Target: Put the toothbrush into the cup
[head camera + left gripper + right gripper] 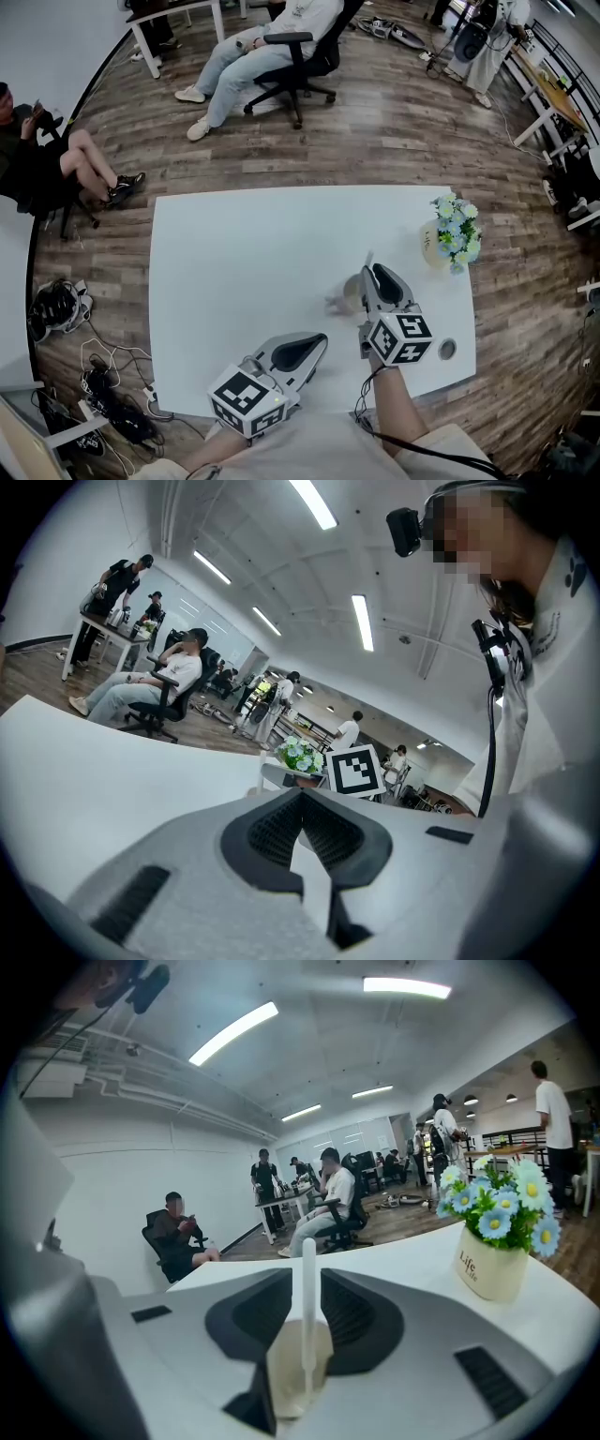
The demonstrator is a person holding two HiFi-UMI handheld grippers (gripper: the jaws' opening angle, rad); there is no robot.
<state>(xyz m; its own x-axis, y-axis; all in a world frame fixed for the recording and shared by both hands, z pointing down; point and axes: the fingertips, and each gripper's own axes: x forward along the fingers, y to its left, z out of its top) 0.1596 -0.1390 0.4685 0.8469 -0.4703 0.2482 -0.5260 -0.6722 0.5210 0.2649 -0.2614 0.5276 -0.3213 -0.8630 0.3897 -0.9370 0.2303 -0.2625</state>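
Observation:
A beige cup (348,293) stands on the white table (253,262) near its front right. A white toothbrush (368,262) stands upright in it. My right gripper (375,271) hangs over the cup, open by a narrow gap. In the right gripper view the toothbrush (308,1251) rises between the jaws of that gripper (302,1277) with table showing on both sides of it, and the cup (286,1372) sits below. My left gripper (317,341) rests low at the table's front edge, shut and empty. In the left gripper view its jaws (302,801) meet at their tips.
A pot of blue and white flowers (452,240) stands at the table's right edge, close to the right gripper (497,1241). A round grommet (447,350) sits near the front right corner. People sit on chairs on the wooden floor beyond the table.

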